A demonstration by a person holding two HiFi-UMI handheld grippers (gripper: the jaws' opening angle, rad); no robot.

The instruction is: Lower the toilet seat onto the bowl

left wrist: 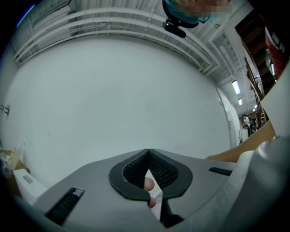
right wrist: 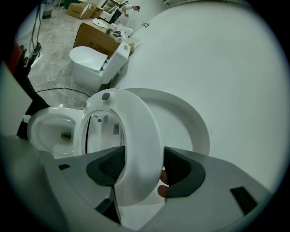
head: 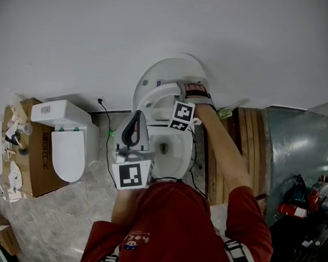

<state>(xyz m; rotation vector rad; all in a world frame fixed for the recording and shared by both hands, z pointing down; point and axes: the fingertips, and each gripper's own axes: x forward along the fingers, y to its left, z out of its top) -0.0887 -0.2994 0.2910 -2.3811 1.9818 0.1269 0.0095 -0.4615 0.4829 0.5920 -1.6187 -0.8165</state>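
— So where is the toilet seat (right wrist: 136, 136) in this one?
— Up on end, its long axis rising from the hinge. It stands just in front of the lid (right wrist: 192, 120), which leans on the white wall. The bowl (head: 166, 149) lies open below, on the person's side.
— And who has it?
— The right hand-held gripper (right wrist: 138, 167). Its jaws are parted only by the seat's thickness, one pad on each face of the ring near its upper end. The left hand-held gripper (head: 134, 129) hangs lower, by the bowl's left rim, jaws met at the tips on nothing.
— So the right does the work?
— I'd judge so. From that grip the bowl is downward and toward the person, so the seat must swing forward about its hinge, not drop straight. Released early, it could slam.
— Anything else?
— A second toilet (head: 69, 146) beside a cardboard box (head: 31, 155), well off to the left.
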